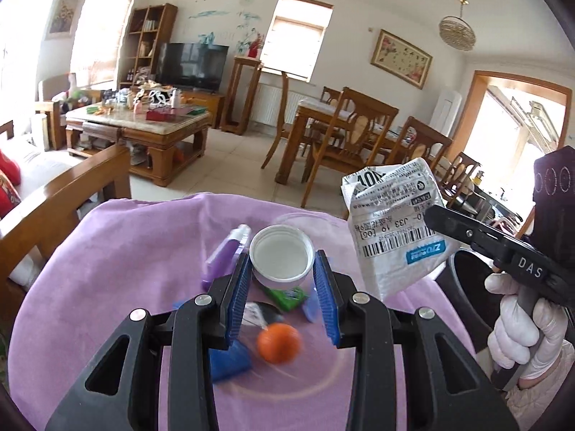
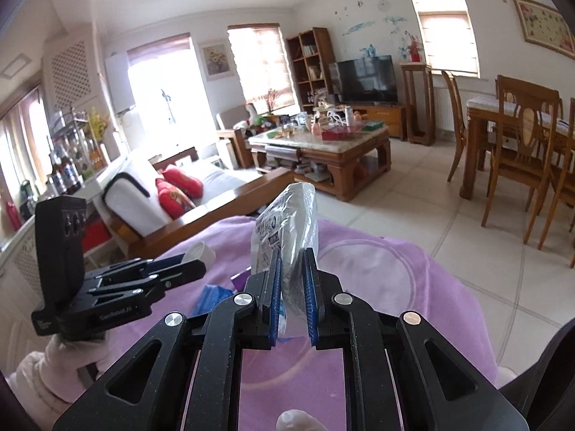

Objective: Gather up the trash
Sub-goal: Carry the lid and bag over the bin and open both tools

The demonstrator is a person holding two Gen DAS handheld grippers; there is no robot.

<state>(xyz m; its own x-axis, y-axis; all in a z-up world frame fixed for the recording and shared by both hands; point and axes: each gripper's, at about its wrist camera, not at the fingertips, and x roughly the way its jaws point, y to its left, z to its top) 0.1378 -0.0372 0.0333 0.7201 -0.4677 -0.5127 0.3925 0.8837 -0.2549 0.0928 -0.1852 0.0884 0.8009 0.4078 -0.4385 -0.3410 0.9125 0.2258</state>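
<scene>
your left gripper (image 1: 281, 289) holds a white jar lid (image 1: 281, 255) between its blue pads, pinched or just cradled i cannot tell; your right gripper (image 2: 291, 296) pinches a crumpled shipping bag (image 2: 287, 230) raised off the purple cloth (image 1: 125, 251). the lid could slip if the grip is only rim-deep, and the limp bag could sag free or snag the dark bin (image 1: 470, 280) at your right. an orange (image 1: 278, 343), a purple tube (image 1: 226, 255) and a green wrapper (image 1: 287, 296) lie below. beyond: tiled floor, coffee table (image 1: 140, 125), dining chairs.
</scene>
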